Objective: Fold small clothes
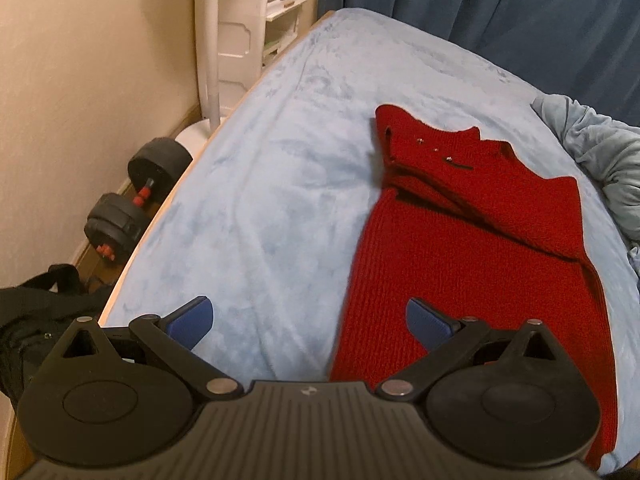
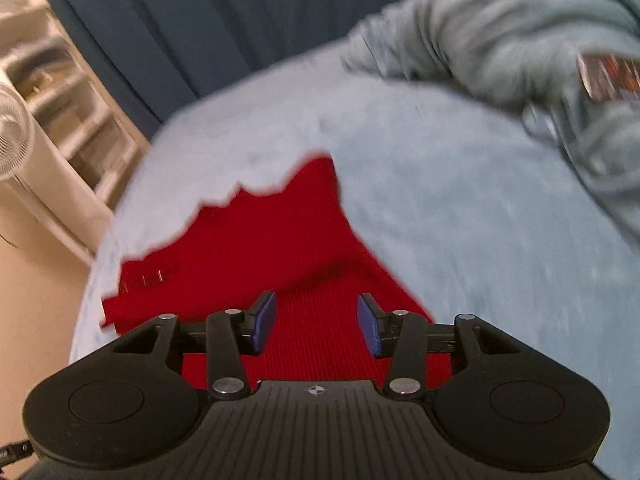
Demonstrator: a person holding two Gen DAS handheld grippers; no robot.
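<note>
Right now a red knitted top (image 1: 472,248) lies flat on the light blue bed cover (image 1: 260,184), and I tell every place from that top. One side of the top is folded over its middle, and small shiny snaps (image 1: 435,149) sit near its neck. My left gripper (image 1: 310,322) hangs above the near end of the top, wide open, with nothing in it. One blue pad (image 1: 426,322) is over the red knit and the other blue pad (image 1: 192,320) is over the cover beside the top. My right gripper (image 2: 316,322) is about half open above the top, and nothing is between its pads. A bunched grey-blue blanket (image 1: 600,160) lies just beside the far side of the top. Black dumbbells (image 1: 132,200) sit on the floor, well apart from the top.
</note>
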